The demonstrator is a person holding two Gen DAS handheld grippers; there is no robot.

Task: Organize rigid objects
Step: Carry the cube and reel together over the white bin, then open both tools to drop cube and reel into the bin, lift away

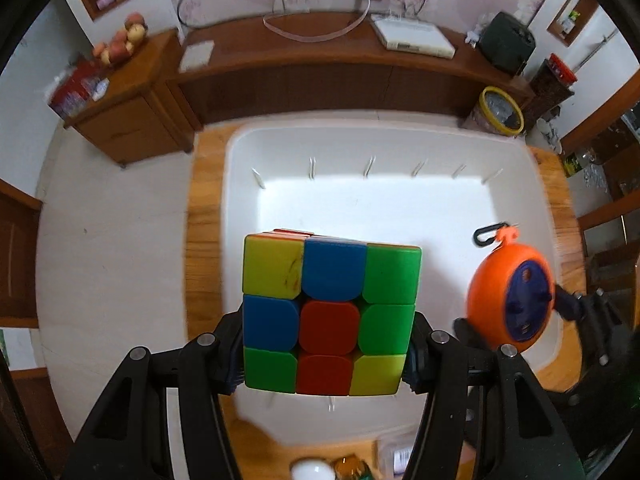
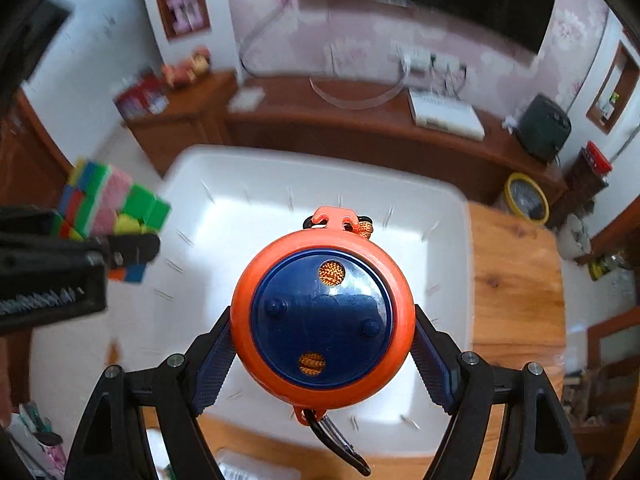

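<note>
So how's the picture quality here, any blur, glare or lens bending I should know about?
Left wrist view: the puzzle cube is sharp, while the white bin edges and table smear with motion; strong fisheye bending curves the room. Right wrist view: the orange reel is crisp with window glare on its blue face, the background is blurred, and the cube at the left is smeared.

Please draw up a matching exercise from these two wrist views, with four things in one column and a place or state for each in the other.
Things:
1. puzzle cube
2. orange reel
3. white bin
4. carabiner clip

Places or states:
A. hangs from the reel's lower end
B. clamped in the left gripper
C. sits on the wooden table, below both grippers
D. clamped in the right gripper

Pairs: 1-B, 2-D, 3-C, 4-A
</note>
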